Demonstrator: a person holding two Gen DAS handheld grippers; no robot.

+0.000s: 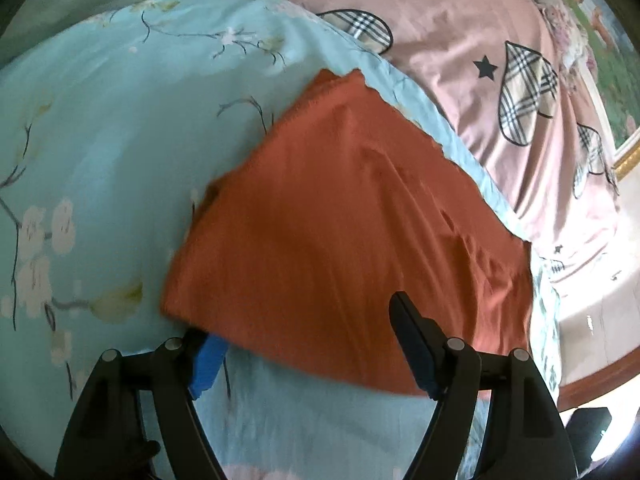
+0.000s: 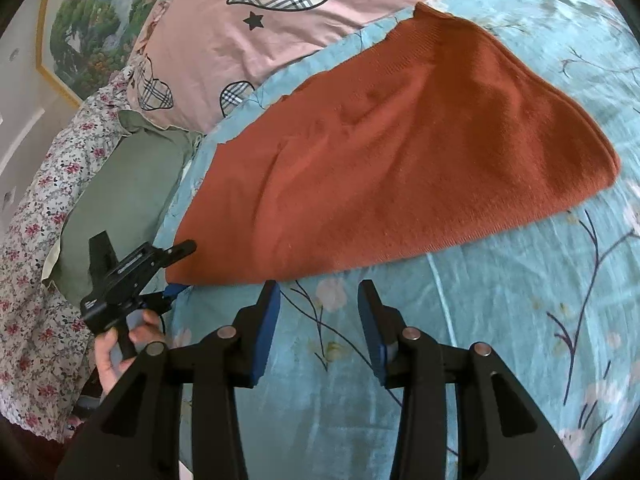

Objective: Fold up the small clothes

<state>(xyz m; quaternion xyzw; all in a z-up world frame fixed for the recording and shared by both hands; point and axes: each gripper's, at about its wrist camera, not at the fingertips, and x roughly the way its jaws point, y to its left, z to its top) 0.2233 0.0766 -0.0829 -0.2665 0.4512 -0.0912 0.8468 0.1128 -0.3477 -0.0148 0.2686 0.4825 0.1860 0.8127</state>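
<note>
A rust-orange knit garment (image 1: 340, 216) lies folded flat on the light blue floral bedspread (image 1: 100, 140). My left gripper (image 1: 304, 344) is open with its jaws wide; the near corner of the garment lies between them, one blue pad (image 1: 206, 364) under the cloth edge. In the right wrist view the garment (image 2: 400, 152) spreads across the bedspread (image 2: 500, 320). My right gripper (image 2: 318, 300) is open and empty, just short of the garment's near edge. The left gripper (image 2: 176, 268) shows at the garment's left corner, held by a hand.
A pink duvet (image 1: 460, 32) with plaid hearts lies beyond the bedspread. A grey-green pillow (image 2: 128, 184) and a floral sheet (image 2: 36, 240) lie at the left. A framed picture (image 2: 76, 32) hangs on the wall.
</note>
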